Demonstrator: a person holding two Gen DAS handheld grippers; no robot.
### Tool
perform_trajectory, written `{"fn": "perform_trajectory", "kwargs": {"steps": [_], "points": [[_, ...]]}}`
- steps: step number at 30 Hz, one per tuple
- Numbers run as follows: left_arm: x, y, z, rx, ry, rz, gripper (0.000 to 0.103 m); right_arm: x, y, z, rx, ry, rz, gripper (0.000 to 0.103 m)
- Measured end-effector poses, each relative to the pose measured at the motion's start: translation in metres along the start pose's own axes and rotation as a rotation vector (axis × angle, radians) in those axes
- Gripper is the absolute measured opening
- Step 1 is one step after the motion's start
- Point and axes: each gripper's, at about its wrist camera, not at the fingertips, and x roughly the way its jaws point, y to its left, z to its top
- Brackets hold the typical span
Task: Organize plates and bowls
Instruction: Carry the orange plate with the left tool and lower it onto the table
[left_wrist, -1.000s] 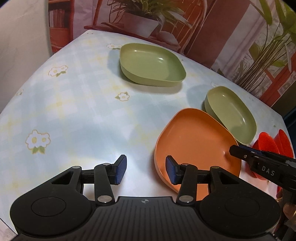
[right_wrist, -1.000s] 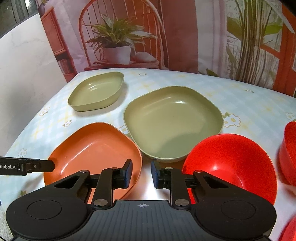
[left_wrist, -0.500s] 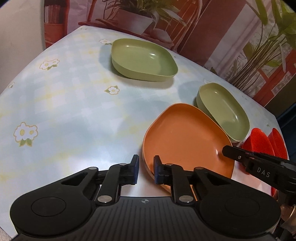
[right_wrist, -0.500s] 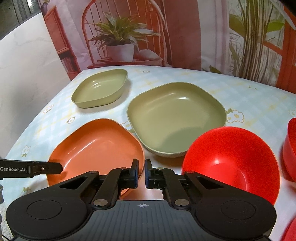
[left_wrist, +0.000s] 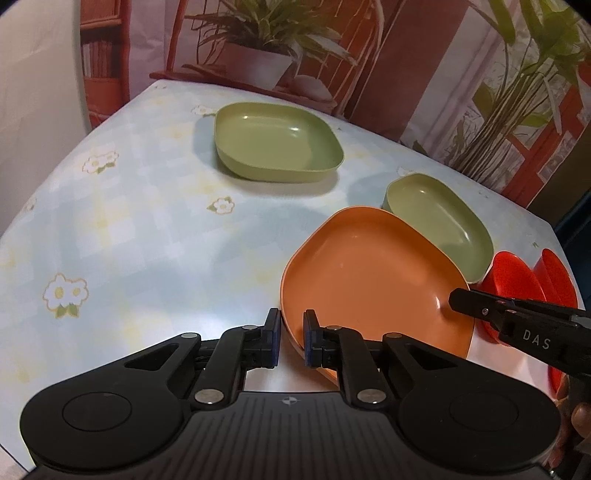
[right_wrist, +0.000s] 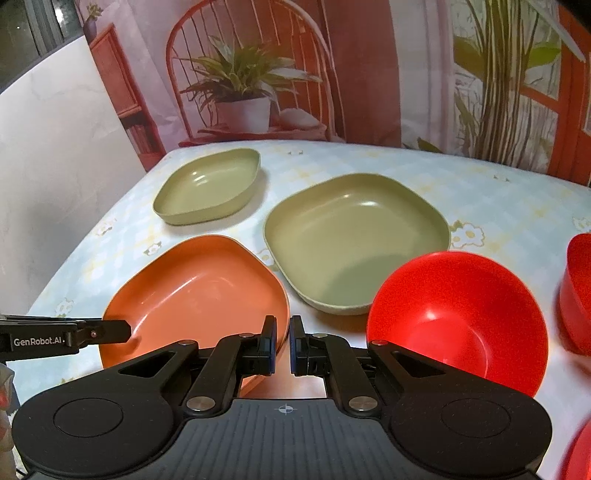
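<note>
Orange plate (left_wrist: 373, 273) sits lower centre-right in the left wrist view, on a pale checked surface (left_wrist: 140, 229) w/ flower print. Left claw (left_wrist: 291, 341) is clenched on the plate's near-left rim: rim passes between the two blue pads at bottom centre. In the right wrist view the same orange plate (right_wrist: 199, 291) is lower left, and the right claw (right_wrist: 282, 345) at bottom centre has its pads drawn close at the plate's near-right rim; looks clenched on that edge, though the rim is partly hidden behind the fingers. Step in hand, as a guess: both claws have pinched the orange plate to lift it. Next move prob. calls for raising both sides evenly, keeping it level, then carrying it toward a matching plate to stack. Large green plate (right_wrist: 354, 240) lies just beside the orange one, centre-right of the right view, edges close or touching; can't tell which. Second green plate (right_wrist: 208, 186) sits upper left there, well apart. Red bowl (right_wrist: 458, 321) at lower right is just beside the right claw and could get knocked on the lift. More red bowls (right_wrist: 576, 291) at the far right edge, partly cut off. Background, top of frame: potted plant (right_wrist: 243, 88) on a red wire chair (right_wrist: 258, 59), printed backdrop.
</note>
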Motion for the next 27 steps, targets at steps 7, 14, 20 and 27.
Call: {"fn": "perform_trajectory", "kwargs": {"steps": [7,14,20,27], "points": [[-0.007,-0.009,0.013,0.048,-0.025,-0.006,0.014,-0.013,0.0,0.007,0.002,-0.037,-0.006,0.007],[-0.013,-0.019,0.032,0.079,-0.062,-0.034,0.014,-0.026,-0.007,0.018,0.012,-0.077,-0.008,0.007],[-0.007,-0.026,0.046,0.093,-0.068,-0.068,0.014,-0.031,-0.018,0.029,0.032,-0.101,-0.019,0.007],[-0.003,-0.036,0.064,0.109,-0.099,-0.094,0.014,-0.035,-0.028,0.046,0.032,-0.128,-0.029,0.007]]}}
